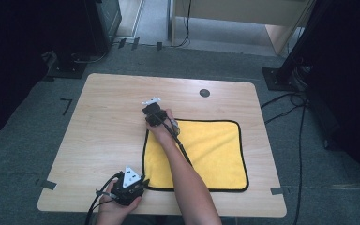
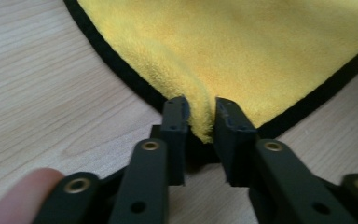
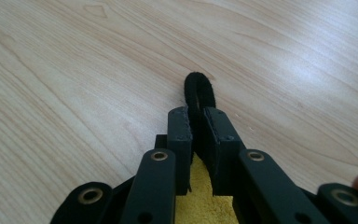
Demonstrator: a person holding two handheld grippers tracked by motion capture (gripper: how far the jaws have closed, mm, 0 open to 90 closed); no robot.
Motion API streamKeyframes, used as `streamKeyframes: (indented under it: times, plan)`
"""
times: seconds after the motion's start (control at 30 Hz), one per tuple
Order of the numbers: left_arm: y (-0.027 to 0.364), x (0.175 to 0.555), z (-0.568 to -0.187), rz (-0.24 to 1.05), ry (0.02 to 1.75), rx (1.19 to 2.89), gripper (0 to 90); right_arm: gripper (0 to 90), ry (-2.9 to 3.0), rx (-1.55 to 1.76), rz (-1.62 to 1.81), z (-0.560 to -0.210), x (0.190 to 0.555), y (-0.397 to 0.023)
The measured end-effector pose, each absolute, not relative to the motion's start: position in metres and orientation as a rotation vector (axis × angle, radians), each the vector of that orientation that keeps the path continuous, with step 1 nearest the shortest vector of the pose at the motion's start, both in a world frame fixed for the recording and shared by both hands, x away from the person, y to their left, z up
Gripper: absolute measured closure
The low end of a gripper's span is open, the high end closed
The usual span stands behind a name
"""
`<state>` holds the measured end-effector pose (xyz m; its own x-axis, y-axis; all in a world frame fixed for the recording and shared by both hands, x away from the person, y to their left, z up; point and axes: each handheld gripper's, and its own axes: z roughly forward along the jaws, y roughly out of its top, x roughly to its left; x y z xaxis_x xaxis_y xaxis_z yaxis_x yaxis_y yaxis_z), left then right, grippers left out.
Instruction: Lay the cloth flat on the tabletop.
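A yellow cloth with black edging lies flat on the right half of the wooden table. My left gripper is at the cloth's near left corner. In the left gripper view, the left gripper is shut on a raised fold of the yellow cloth at that corner. My right gripper is at the far left corner, with the arm reaching across the cloth. In the right gripper view, the right gripper is shut on the cloth, whose black edging loops out past the tips.
A small dark round disc sits in the table near its far edge. Bare wood lies left of and beyond the cloth. Cables run across the grey floor to the right, and dark stands are at the back.
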<state>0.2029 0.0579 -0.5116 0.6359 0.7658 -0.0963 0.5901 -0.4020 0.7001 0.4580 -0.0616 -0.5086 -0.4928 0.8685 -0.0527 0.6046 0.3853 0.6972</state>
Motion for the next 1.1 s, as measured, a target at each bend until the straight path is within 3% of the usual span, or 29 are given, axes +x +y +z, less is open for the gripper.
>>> streamKeyframes:
  times: [0.17,0.3,0.43,0.63,0.7,0.83,0.9,0.93,1.0,1.07,1.1]
  plan:
    - [0.073,0.204,-0.510,0.279,1.077,2.131,85.2,84.7,2.251,1.252,0.861,-0.506,0.459,-0.052]
    - [0.096,0.201,-0.504,0.353,1.124,2.123,85.9,86.4,2.272,1.212,0.898,-0.500,0.465,-0.027]
    - [0.134,0.202,-0.485,0.416,1.214,1.988,86.3,86.8,2.262,1.170,0.994,-0.489,0.469,0.007]
    - [0.122,0.199,-0.478,0.437,1.184,1.893,86.1,86.7,2.211,1.099,1.154,-0.460,0.464,0.025]
    - [0.108,0.198,-0.477,0.416,1.152,1.885,86.2,86.7,2.184,1.080,1.169,-0.451,0.461,0.015]
    - [0.059,0.192,-0.467,0.391,1.039,1.895,86.0,88.2,2.138,1.082,1.175,-0.435,0.452,-0.042]
    - [0.048,0.191,-0.465,0.382,1.019,1.898,85.9,88.2,2.130,1.087,1.164,-0.434,0.451,-0.057]
    - [0.025,0.192,-0.464,0.360,0.982,1.905,85.9,88.4,2.104,1.121,1.124,-0.436,0.448,-0.093]
    - [0.013,0.192,-0.464,0.352,0.963,1.916,86.0,88.5,2.096,1.141,1.120,-0.437,0.447,-0.105]
    - [-0.011,0.193,-0.466,0.336,0.928,1.924,86.0,88.5,2.052,1.229,1.089,-0.445,0.444,-0.153]
    - [-0.022,0.194,-0.468,0.318,0.916,1.931,86.0,88.5,2.052,1.229,1.089,-0.445,0.444,-0.153]
